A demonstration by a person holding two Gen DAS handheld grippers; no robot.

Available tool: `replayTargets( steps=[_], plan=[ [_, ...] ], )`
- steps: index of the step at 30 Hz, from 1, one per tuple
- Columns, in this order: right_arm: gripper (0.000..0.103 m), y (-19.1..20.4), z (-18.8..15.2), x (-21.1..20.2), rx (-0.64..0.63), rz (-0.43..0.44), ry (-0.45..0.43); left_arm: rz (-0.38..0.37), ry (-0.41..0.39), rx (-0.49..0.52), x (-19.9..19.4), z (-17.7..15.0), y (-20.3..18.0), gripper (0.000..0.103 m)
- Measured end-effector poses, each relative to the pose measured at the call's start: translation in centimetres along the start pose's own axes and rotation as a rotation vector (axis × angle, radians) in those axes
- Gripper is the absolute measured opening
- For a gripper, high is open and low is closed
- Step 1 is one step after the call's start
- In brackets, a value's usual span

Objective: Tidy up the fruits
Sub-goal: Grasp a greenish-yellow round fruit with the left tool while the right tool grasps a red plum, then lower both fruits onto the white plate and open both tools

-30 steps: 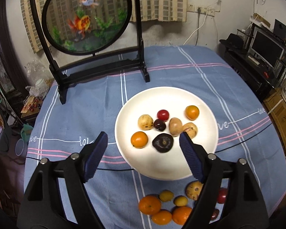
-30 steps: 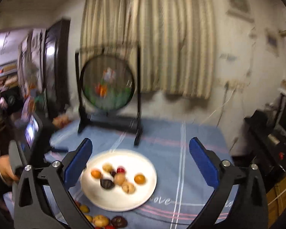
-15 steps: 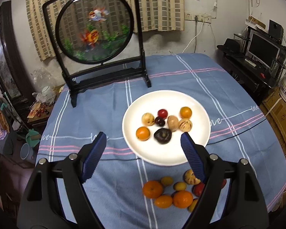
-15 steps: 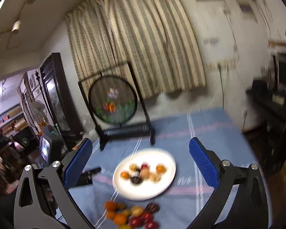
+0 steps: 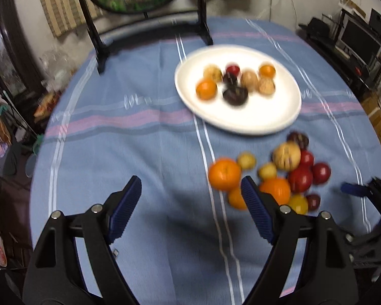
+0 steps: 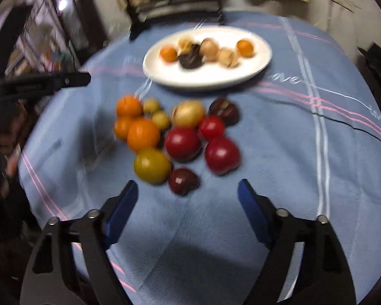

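Note:
A white plate (image 5: 261, 122) holds several small fruits, among them an orange (image 5: 206, 89) and a dark fruit (image 5: 235, 96); the plate also shows in the right wrist view (image 6: 241, 76). A loose pile of fruits lies on the blue cloth in front of it: oranges (image 6: 142, 134), red fruits (image 6: 222, 154), a yellow-green fruit (image 6: 152, 165) and a small dark red fruit (image 6: 183, 181). My left gripper (image 5: 190, 208) is open and empty, left of the pile. My right gripper (image 6: 188, 211) is open and empty, just in front of the dark red fruit.
A round framed screen on a black stand (image 5: 149, 12) stands behind the plate. The blue striped tablecloth (image 5: 139, 139) covers a round table. Shelves with a monitor (image 5: 355, 38) stand at the right. The other gripper shows at the left of the right wrist view (image 6: 38, 84).
Both grippers have come down and pulled back toward the near table edge. The right gripper dropped from high above to just in front of the loose pile. Both stayed open.

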State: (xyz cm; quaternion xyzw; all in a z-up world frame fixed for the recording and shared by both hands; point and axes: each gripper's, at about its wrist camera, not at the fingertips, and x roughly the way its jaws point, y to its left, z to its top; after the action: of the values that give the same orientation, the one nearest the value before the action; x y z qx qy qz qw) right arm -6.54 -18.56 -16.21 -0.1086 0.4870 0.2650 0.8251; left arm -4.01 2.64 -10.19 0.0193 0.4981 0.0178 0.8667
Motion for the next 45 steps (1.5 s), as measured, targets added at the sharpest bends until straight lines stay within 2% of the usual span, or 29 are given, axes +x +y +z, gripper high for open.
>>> replayTargets(
  steps=[2,4,6,8,10,15,18,22,25,26,27,31,33,39,45],
  plan=[
    [0.069,0.2,0.0,0.7,-0.026,0.001,0.019,-0.033,0.034,-0.001,0.5,-1.3,0.0,0.082],
    [0.06,0.2,0.1,1.3,-0.044,0.003,0.029,-0.083,0.074,-0.003,0.8,-2.4,-0.5,0.082],
    [0.057,0.1,0.2,2.2,-0.061,-0.007,0.041,-0.123,0.093,0.011,0.9,-3.0,-1.3,0.082],
    [0.049,-0.3,0.4,2.8,-0.069,0.0,0.056,-0.163,0.108,0.047,1.0,-3.7,-2.6,0.082],
    [0.035,-0.1,0.5,3.4,-0.088,0.002,0.07,-0.194,0.122,0.071,1.2,-4.0,-4.0,0.082],
    [0.033,-1.9,0.1,1.9,-0.031,0.031,0.067,-0.261,0.159,0.095,2.4,-3.8,-7.5,0.082],
    [0.033,-3.1,-0.3,0.5,0.002,0.012,0.052,-0.298,0.184,0.086,3.4,-3.5,-9.4,0.082],
    [0.033,-4.3,-1.2,-1.0,0.043,0.014,0.04,-0.298,0.206,0.028,5.0,-2.9,-11.0,0.074],
    [0.033,-4.4,-1.8,-1.7,0.046,0.026,0.032,-0.265,0.195,0.008,5.4,-2.6,-11.9,0.071],
    [0.033,-4.4,-1.9,-1.8,0.045,0.03,0.03,-0.264,0.195,0.015,5.4,-2.5,-12.2,0.052],
    [0.033,-4.4,-2.0,-1.8,0.042,0.033,0.029,-0.246,0.191,0.028,5.3,-2.6,-12.5,0.039],
    [0.033,-4.5,-1.9,-1.8,0.035,0.042,0.019,-0.247,0.21,0.018,5.1,-2.8,-12.1,0.038],
    [0.033,-4.6,-1.5,-2.0,0.038,0.052,0.001,-0.241,0.195,0.016,4.3,-3.0,-11.5,0.038],
    [0.033,-4.5,0.3,-3.0,0.028,0.078,-0.055,-0.227,0.109,-0.014,0.4,-2.5,-8.6,0.038],
    [0.033,-4.2,3.7,-5.7,0.016,0.106,-0.161,-0.115,-0.032,0.016,-3.3,0.8,-7.1,0.038]
  ],
)
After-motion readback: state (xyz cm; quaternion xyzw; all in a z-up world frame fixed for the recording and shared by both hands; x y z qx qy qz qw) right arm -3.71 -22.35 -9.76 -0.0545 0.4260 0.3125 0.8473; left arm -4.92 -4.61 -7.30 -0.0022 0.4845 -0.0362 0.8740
